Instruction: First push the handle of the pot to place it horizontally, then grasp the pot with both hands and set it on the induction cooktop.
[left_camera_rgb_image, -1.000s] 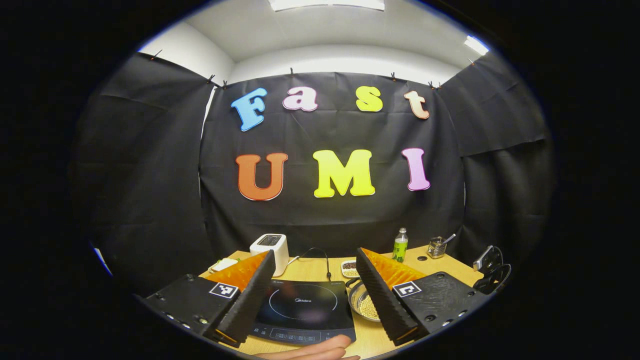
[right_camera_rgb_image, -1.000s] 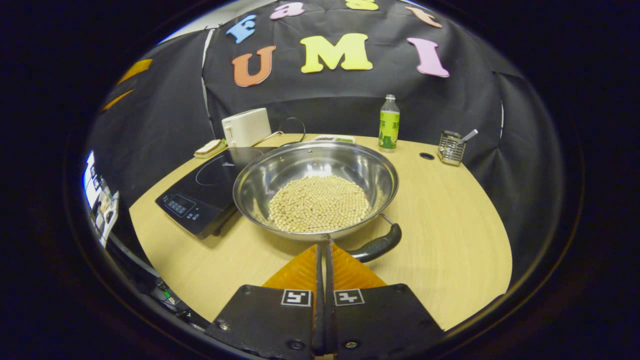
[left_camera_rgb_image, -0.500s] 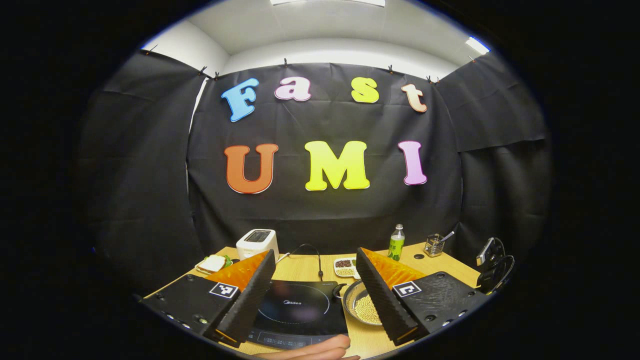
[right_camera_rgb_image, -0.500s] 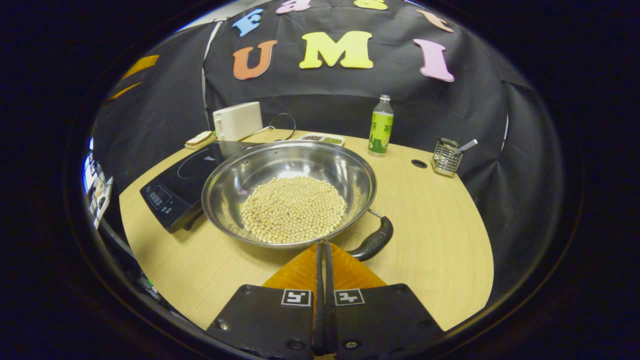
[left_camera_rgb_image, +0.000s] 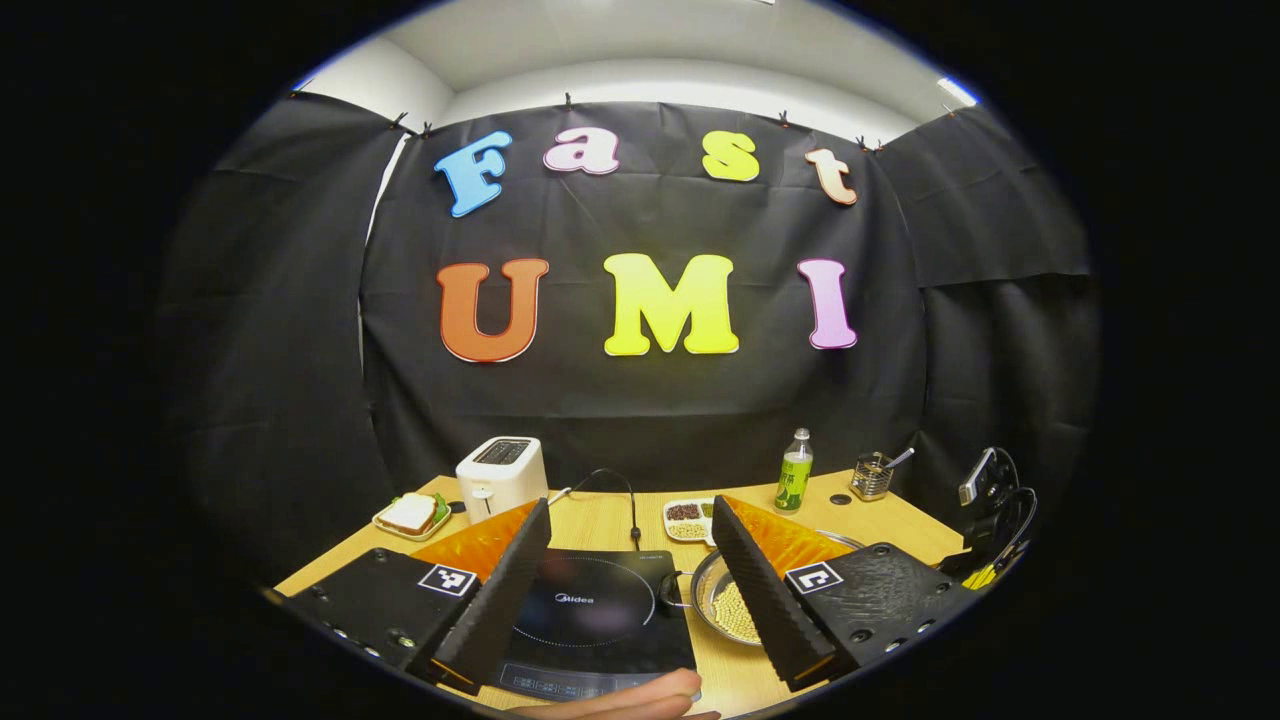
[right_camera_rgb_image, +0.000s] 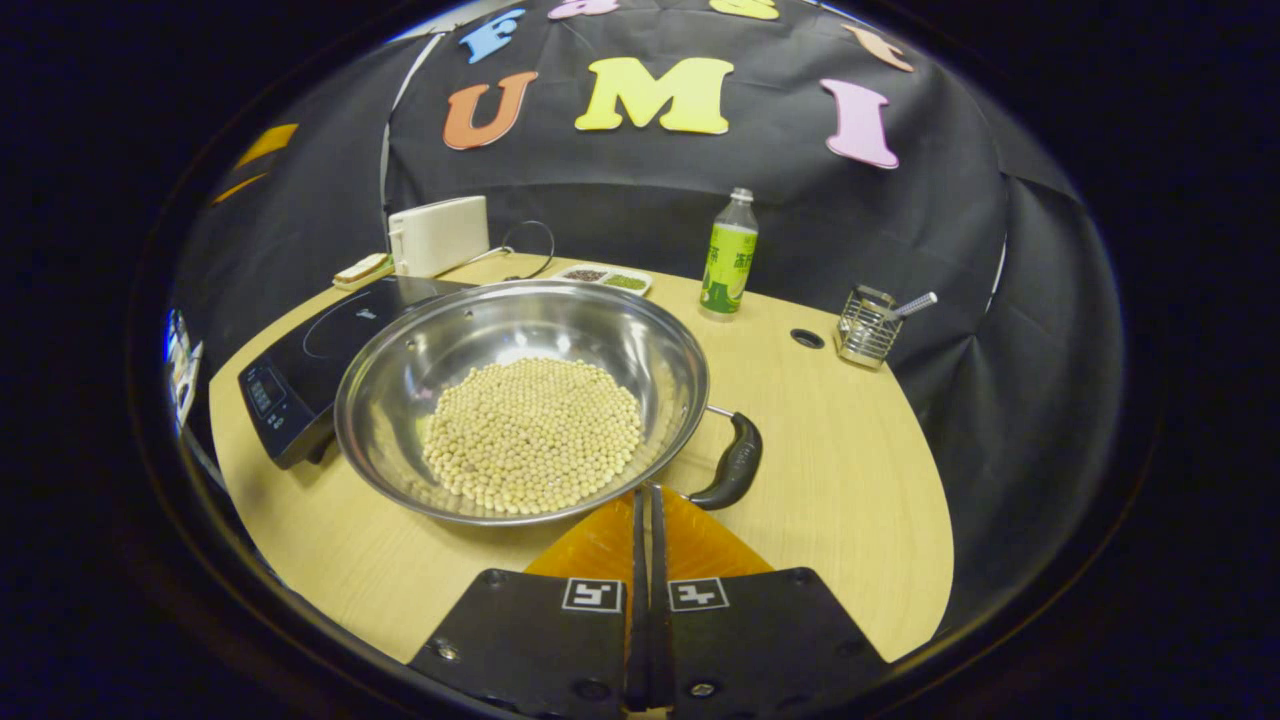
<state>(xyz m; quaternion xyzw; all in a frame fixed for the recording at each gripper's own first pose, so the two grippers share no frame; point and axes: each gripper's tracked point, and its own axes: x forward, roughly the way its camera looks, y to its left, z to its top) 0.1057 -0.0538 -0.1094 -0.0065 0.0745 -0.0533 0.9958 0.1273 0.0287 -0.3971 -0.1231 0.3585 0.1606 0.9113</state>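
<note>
Pot: a wide, shiny steel pot (right_camera_rgb_image: 520, 395) holding pale round beans (right_camera_rgb_image: 532, 432) is being shown at the centre of the right gripper view, resting on the light wooden table (right_camera_rgb_image: 850, 500).
Handle: its curved black handle (right_camera_rgb_image: 733, 462) is being seen at lower right of the rim, angled toward the camera, seemingly not yet horizontal.
Cooktop: the flat black induction cooktop (right_camera_rgb_image: 300, 350) is lying just beside the pot, at left.
Right gripper (right_camera_rgb_image: 645, 500): fingers are being held pressed together on nothing, close to the rim, likely for pushing the handle.
Left gripper (left_camera_rgb_image: 630, 540): fingers are being held spread wide above the cooktop (left_camera_rgb_image: 590, 610), probably waiting for the two-handed lift.
</note>
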